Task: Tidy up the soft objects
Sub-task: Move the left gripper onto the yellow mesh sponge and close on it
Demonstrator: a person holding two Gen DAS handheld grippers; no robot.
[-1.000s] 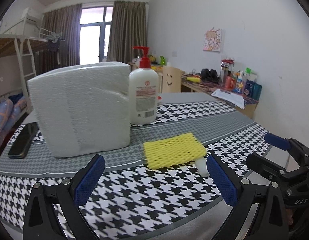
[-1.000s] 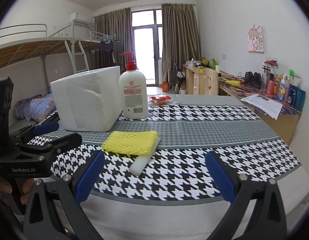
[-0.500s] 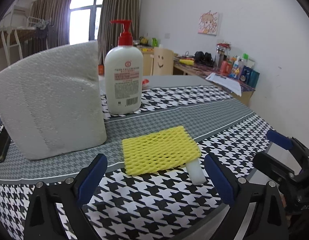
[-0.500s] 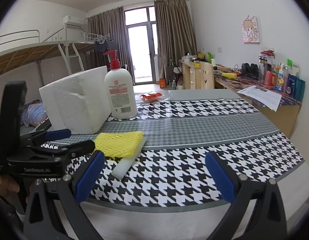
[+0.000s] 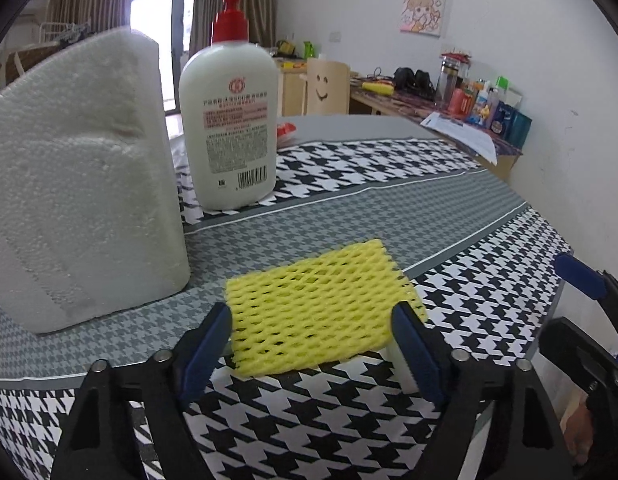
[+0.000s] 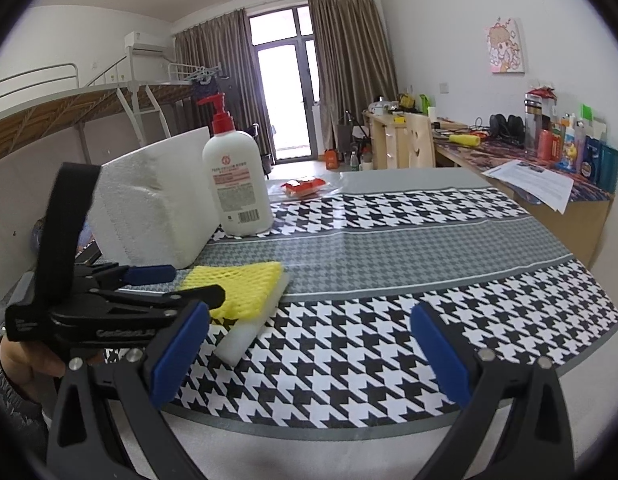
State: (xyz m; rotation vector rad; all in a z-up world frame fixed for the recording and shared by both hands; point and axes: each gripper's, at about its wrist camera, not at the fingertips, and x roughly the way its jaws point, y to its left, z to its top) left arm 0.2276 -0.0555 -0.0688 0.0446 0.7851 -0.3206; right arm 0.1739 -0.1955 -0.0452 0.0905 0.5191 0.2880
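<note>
Left tongs (image 5: pixel 311 342) low at the near edge of the desk (image 5: pixel 449 208), jaws apart, blue pads flanking the near end of the yellow foam net (image 5: pixel 321 308); left pad sits just at the net's near-left corner, right pad at its near-right corner, can't tell if either pad actually touches, so released, nothing gripped. Yellow foam net lies flat on the houndstooth cloth, front-centre, half on the grey band, half on the black-and-white part. A white foam strip (image 6: pixel 251 326) lies under it, poking out toward the desk edge on the right side. In the right wrist view the left tongs (image 6: pixel 177 282) come in from the left, one blue finger beside the net's far side and a black arm across its near side. Right tongs (image 6: pixel 309 354) wide open, released, off the desk's front edge, well apart from the net (image 6: pixel 245 288). Big white foam block (image 5: pixel 81 184) stands upright behind-left of the net, near it, not touching. White lotion bottle (image 5: pixel 229 120) with red pump stands upright just right of the block, further back. Small red packet (image 6: pixel 303 187) far back on the grey desk surface.
</note>
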